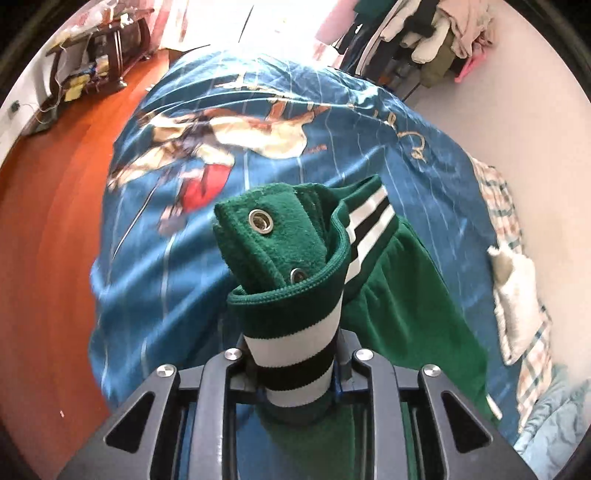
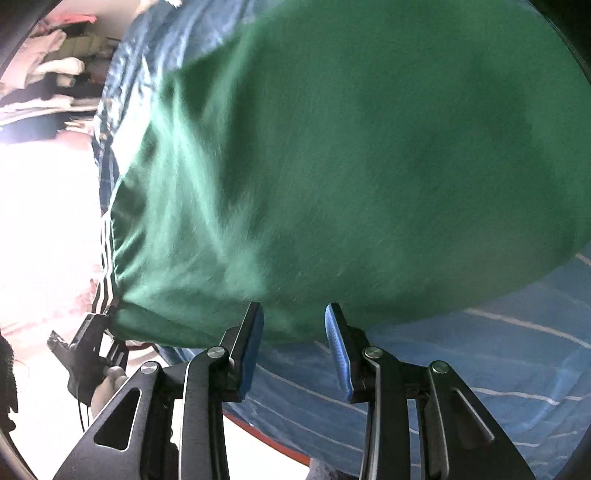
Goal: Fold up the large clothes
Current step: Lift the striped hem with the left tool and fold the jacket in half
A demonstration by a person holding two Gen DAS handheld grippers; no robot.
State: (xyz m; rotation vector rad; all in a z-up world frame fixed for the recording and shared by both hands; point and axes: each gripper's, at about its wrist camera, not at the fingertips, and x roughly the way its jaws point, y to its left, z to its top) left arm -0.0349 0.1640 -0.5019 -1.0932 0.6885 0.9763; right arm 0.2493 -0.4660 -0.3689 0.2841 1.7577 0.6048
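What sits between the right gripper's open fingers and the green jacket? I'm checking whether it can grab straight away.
Nothing: in the right wrist view the right gripper has only the blue bedspread behind the gap below the green jacket.

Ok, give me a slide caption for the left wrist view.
Left hand-held gripper clamps green jacket's striped hem above the blue bedspread.

Blue quilt (image 1: 369, 122) with pale stripes and a figure print, spread over the bed; red-brown wooden floor (image 1: 55, 221); dark wooden cabinet (image 1: 110, 55) by the wall; rack of hanging clothes (image 1: 424, 33); plaid bedding (image 1: 506, 206) and a white towel (image 1: 517, 295) along the quilt's edge
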